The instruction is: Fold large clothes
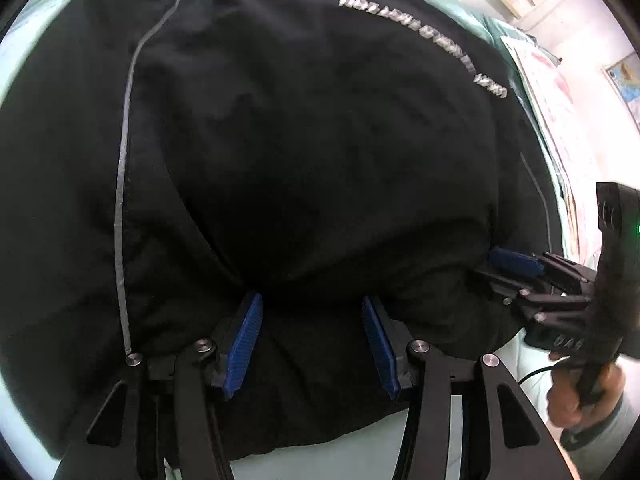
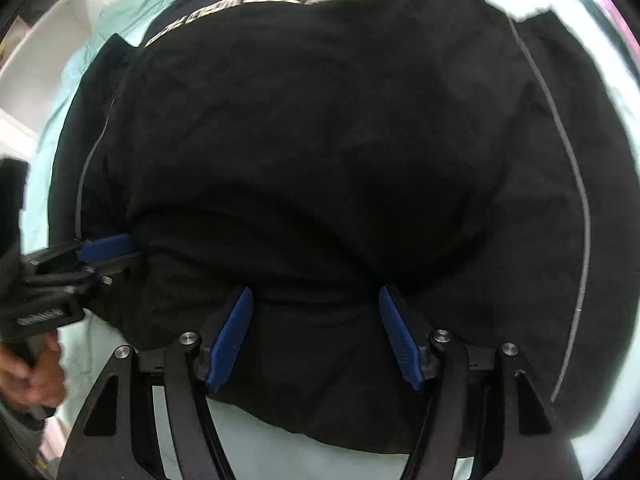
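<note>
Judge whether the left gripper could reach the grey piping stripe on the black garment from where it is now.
Probably yes: the left gripper stands open over the black garment, and the grey piping stripe lies uncovered beside it, nothing between them.

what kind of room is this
Probably a bedroom: the black jacket lies on a mint-green bed sheet, with white shelving and a wall poster at the edges.
</note>
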Motion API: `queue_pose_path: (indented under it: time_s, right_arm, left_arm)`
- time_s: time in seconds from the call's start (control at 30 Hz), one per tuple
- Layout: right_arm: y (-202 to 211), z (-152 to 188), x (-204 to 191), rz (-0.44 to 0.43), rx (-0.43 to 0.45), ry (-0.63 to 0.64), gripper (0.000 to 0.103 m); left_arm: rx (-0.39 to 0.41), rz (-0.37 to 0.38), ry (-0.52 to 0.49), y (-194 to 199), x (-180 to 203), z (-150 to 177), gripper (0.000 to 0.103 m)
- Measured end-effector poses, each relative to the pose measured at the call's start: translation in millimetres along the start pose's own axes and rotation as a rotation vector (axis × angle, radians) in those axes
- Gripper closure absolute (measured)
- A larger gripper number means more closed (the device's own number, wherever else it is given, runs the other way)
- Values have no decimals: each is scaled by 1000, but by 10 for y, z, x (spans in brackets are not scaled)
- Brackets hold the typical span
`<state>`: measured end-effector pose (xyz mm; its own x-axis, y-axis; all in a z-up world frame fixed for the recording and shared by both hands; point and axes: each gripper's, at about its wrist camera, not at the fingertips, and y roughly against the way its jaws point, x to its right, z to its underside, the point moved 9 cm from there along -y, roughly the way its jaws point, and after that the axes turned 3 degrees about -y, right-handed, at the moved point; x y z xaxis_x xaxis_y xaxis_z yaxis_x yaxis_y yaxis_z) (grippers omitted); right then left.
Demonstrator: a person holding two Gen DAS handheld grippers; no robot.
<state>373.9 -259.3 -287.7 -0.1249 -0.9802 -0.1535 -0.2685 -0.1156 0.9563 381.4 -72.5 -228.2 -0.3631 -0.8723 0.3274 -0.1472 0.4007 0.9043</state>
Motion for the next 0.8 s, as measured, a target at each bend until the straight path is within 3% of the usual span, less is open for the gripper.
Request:
queue_pose_path:
  time_s: [0.1, 0.2, 0.3, 0.33, 0.47, 0.57, 0.73, 0.8]
  right_arm:
    - [66, 86, 34, -12, 65, -11, 35]
    - [124, 205, 45, -16, 119, -41, 32]
    - [226, 331, 12, -76, 129, -85, 12]
    - [239, 368, -48, -98, 119, -92, 11]
    - [380, 484, -143, -56, 73, -64, 10]
    - [455, 432, -92, -80, 65, -94, 11]
    - [786, 290, 287, -65, 127, -184, 11]
    - [988, 230, 547, -62, 166, -230, 11]
  left_arm:
    - [10, 9, -42, 5, 45, 29, 50]
    - [25, 19, -18, 35, -21, 48, 50]
    - [41, 15, -1, 91, -32, 66, 49]
    - [40, 12, -4, 141, -62, 82, 49]
    - [19, -9, 10, 295, -107, 84, 49]
    - [70, -16, 26, 618, -167, 1, 49]
    - [170, -87, 43, 1231, -604, -90, 49]
    - [183, -106, 62, 1306, -767, -187, 49]
